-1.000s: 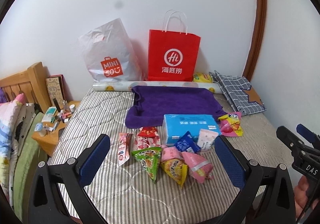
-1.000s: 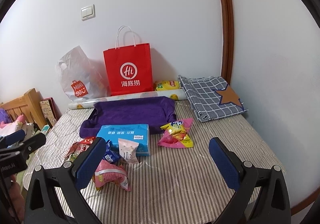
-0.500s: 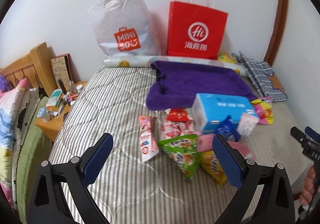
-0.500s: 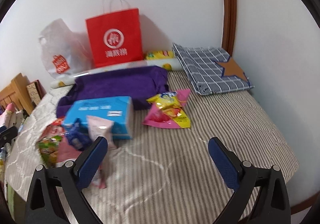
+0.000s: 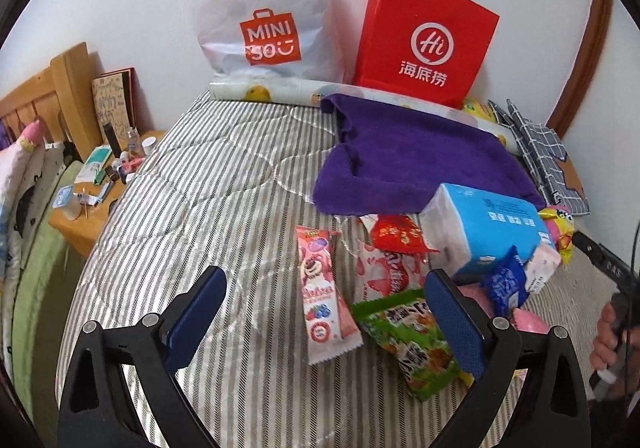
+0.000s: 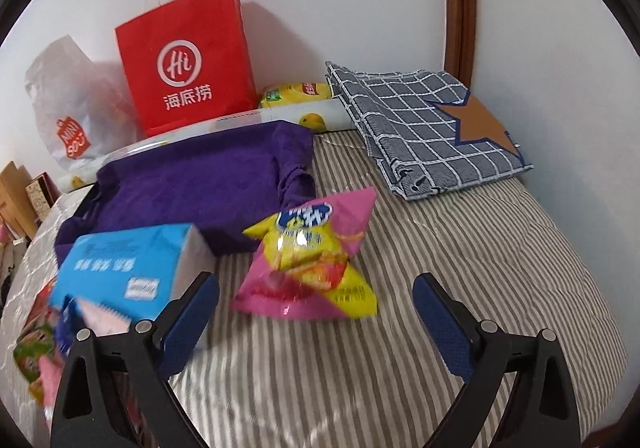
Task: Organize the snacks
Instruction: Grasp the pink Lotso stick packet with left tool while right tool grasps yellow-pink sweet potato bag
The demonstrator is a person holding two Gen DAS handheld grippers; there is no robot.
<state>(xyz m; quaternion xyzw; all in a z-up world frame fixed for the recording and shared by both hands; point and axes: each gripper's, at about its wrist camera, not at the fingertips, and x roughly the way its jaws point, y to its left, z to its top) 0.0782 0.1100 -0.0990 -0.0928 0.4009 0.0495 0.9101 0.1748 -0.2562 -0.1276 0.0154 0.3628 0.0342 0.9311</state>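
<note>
Right now my left hand-held gripper (image 5: 324,312) hangs spread wide above the striped bed (image 5: 208,207), gripping nothing; the pink wafer pack (image 5: 322,290) lies between its fingers, the green snack bag (image 5: 412,344) just by the right finger. My right hand-held gripper (image 6: 316,322) is spread too, empty, with the pink-yellow chip bag (image 6: 310,260) lying just ahead between its fingers. The blue tissue box (image 6: 128,268) sits left of that bag, before the purple towel (image 6: 192,183)
</note>
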